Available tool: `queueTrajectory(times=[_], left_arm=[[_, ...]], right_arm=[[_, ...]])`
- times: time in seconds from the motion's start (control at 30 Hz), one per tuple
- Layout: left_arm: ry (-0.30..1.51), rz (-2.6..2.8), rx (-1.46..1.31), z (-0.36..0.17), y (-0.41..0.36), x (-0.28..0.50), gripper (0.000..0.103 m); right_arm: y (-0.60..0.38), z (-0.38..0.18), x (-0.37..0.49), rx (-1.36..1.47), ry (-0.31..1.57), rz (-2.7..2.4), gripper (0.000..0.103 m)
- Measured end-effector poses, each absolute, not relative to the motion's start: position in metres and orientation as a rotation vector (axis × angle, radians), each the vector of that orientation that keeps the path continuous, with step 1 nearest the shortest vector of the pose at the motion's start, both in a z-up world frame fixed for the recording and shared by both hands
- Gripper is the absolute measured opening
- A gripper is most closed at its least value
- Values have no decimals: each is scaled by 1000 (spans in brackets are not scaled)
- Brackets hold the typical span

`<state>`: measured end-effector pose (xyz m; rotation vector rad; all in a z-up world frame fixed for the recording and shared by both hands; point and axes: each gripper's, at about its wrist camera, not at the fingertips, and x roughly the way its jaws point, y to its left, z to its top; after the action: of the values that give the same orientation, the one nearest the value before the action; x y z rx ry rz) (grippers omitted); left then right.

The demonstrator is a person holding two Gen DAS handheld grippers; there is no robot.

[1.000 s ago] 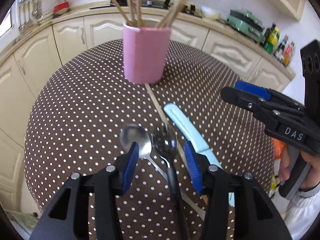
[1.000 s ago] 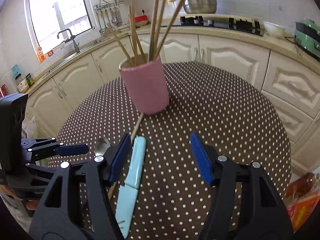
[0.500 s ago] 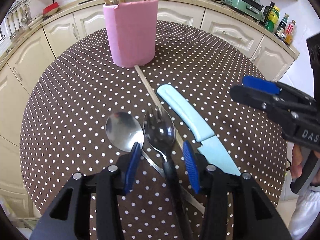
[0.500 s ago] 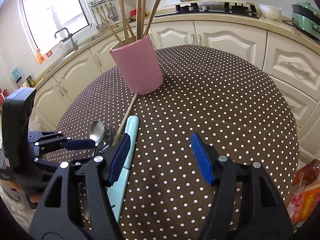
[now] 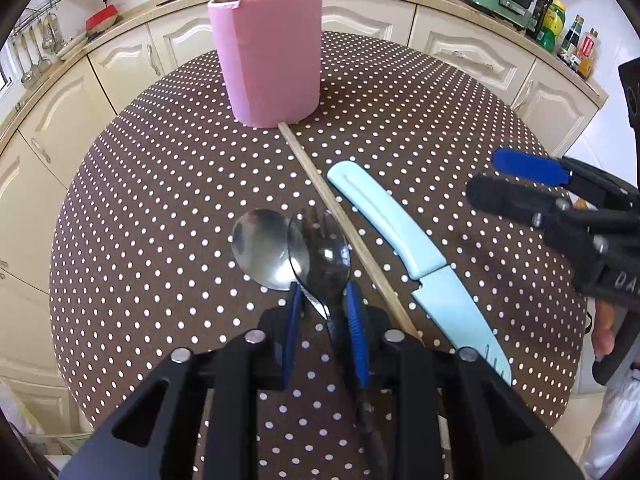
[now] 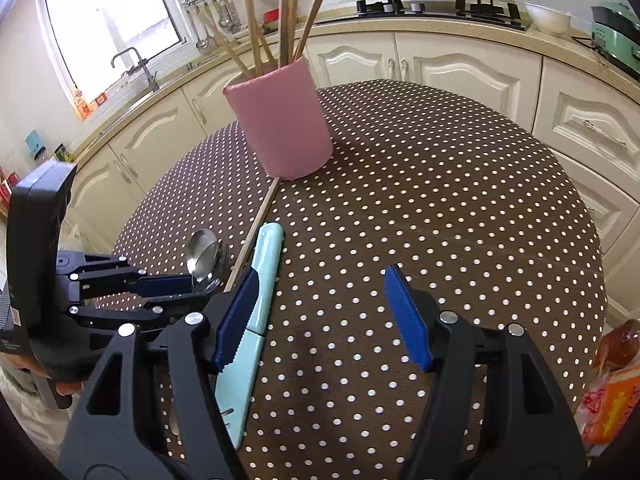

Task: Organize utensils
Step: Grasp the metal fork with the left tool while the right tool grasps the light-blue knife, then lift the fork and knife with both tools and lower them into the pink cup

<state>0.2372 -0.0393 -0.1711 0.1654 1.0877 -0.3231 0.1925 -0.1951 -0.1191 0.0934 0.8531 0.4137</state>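
The pink holder (image 5: 272, 60) is the landmark: it stands upright on the far part of the dotted desk (image 5: 160, 184), wooden sticks rising from its mouth. It looks tall and light enough to tip if a long utensil is dropped in carelessly.

Nearer than the holder, to its right as the left wrist view has it, lies the pale blue knife (image 5: 404, 248). Its long axis runs diagonally, handle end toward the holder and blade toward the camera. It looks stiff and light, with smooth plastic; the handle is the safe place to hold it.

A loose wooden chopstick (image 5: 340, 224) runs from the holder's foot toward the camera, just left of the knife and roughly parallel to it. It is thin, stiff, light and likely to roll.

Left of the chopstick lie the dark-handled fork (image 5: 320, 256) and the steel spoon (image 5: 260, 252), their heads side by side toward the holder and their handles toward the camera. Both are rigid, slick metal, best taken at the neck or handle.

The left gripper (image 5: 322, 300) has just been closing, and its fingers stand narrow on either side of the fork's neck; whether both pads already press it I cannot tell. The right gripper (image 6: 320, 312) waits wide and empty above the desk, beside the knife.
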Motion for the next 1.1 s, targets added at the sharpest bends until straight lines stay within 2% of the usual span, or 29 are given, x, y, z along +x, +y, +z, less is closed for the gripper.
queueTrajectory(times=[0.07,0.17,0.43,0.5,0.57,0.63,0.7,0.77,0.93,1.1], left_arm=[[1087,-320,124,-170,-34,241,9],[1068,-335,62,-168,-26,242,5],[941,-339,-3,-140,-13,232,4],[912,-340,-25,-133,-9,232,4],[888,-333,-45,-127,-5,226,4],[870,-330,-64,-124,1,226,4],[843,-331,-83,-119,4,224,4],[814,-333,-94,-113,6,222,4],[732,-345,-145,-98,18,217,4],[634,-355,-198,-84,29,214,4]], right_arm=[[-189,-120,195,68,878,413,65],[-180,-123,202,37,918,416,65],[-142,-130,225,-54,1042,457,63],[-133,-132,230,-109,1073,454,54],[-123,-133,236,-171,1098,446,52],[-115,-133,241,-220,1122,447,45],[-105,-132,246,-283,1132,450,31],[-100,-130,253,-282,1132,469,24],[-105,-120,260,-194,1061,496,21],[-121,-93,252,-90,902,544,21]])
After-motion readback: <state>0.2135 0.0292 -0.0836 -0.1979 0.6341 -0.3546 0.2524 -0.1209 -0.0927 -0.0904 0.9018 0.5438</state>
